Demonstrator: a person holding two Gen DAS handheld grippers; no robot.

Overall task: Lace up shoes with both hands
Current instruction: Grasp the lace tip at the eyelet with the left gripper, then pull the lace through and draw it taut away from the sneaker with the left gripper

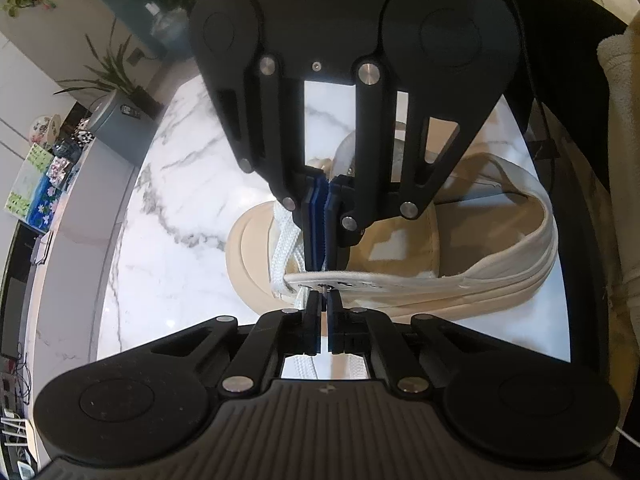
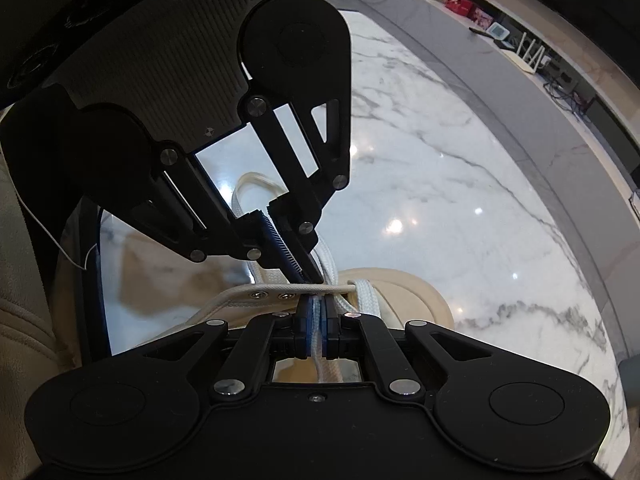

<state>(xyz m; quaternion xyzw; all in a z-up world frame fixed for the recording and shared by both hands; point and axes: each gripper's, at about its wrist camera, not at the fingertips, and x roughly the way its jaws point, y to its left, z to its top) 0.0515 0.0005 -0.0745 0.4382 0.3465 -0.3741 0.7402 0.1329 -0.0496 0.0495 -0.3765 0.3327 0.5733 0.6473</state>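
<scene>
A cream shoe (image 1: 400,248) lies on the marble table (image 1: 180,200), toe to the left in the left wrist view. My left gripper (image 1: 323,300) is shut at the white eyelet strip (image 1: 380,280), pinching a thin lace tip (image 1: 322,289) that pokes out of an eyelet. From the opposite side my right gripper (image 1: 322,266), with blue pads, comes down onto the same spot. In the right wrist view my right gripper (image 2: 318,304) is shut on the white flat lace (image 2: 320,356), just below the eyelet strip (image 2: 260,292). The left gripper (image 2: 314,279) touches the strip from above. Crossed lace (image 2: 364,292) lies over the toe.
The marble table (image 2: 440,160) stretches to the right of the shoe. A grey bench (image 2: 500,60) with boxes, cables and a white rack curves behind it. A potted plant (image 1: 116,120) stands beyond the table's far left edge. Beige cloth of a person (image 2: 24,320) is close on the left.
</scene>
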